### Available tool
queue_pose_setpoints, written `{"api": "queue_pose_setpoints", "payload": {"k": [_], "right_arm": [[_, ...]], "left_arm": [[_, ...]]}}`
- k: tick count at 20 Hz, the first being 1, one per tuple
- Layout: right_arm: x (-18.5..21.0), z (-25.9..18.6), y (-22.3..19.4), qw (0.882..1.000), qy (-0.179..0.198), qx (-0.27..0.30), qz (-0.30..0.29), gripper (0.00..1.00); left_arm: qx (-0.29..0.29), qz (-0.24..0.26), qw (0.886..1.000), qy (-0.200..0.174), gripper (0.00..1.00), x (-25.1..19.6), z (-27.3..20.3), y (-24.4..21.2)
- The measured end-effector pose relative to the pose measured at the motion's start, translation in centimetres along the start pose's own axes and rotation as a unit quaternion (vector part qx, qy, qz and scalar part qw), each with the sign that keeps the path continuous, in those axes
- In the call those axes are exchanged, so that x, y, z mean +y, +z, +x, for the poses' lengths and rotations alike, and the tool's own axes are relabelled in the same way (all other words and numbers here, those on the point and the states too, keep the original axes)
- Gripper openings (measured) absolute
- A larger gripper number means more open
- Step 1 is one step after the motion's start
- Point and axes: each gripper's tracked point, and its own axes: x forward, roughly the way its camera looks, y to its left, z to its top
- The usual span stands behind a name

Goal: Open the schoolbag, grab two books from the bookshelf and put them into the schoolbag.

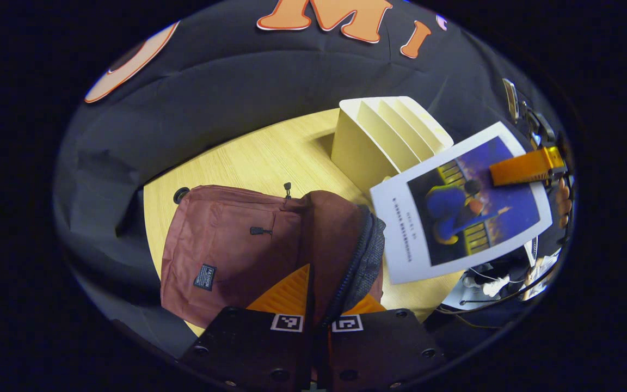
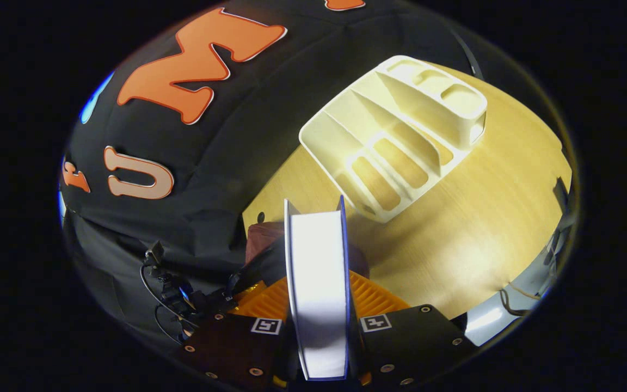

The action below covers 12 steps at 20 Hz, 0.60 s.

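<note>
The reddish-brown schoolbag (image 1: 226, 245) lies on the wooden table (image 1: 248, 158), its zipped mouth pulled open toward me. My left gripper (image 1: 321, 305) is shut on the bag's zip rim (image 1: 365, 250) and holds it up. To the right, a book (image 1: 455, 212) with a purple cover hangs tilted just beside the bag's mouth, gripped at its far edge by my right gripper (image 1: 531, 166). In the right gripper view the same book (image 2: 316, 261) stands edge-on between the fingers of my right gripper (image 2: 319, 288), with a bit of the schoolbag (image 2: 262, 237) below. The white bookshelf (image 1: 384, 136) (image 2: 395, 147) has bare slots.
A hand (image 1: 564, 198) holds the right gripper at the far right. Cables and gear (image 1: 487, 283) lie past the table's near-right edge, and more cables (image 2: 172, 288) hang at the lower left of the right gripper view. Black cloth walls close in behind the table (image 2: 482, 218).
</note>
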Motion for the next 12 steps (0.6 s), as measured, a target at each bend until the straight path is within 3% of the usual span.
{"api": "queue_pose_setpoints", "payload": {"k": [8,12], "right_arm": [[1.7,7.4,-3.7,0.997,0.073,0.008,0.037,0.37],[1.7,11.3,-6.3,0.997,0.070,0.023,0.031,0.37]], "left_arm": [[-0.011,-0.011,1.000,0.002,0.00,0.0,-1.0,0.2],[-0.016,-0.015,1.000,0.004,0.00,-0.2,-1.5,0.8]]}}
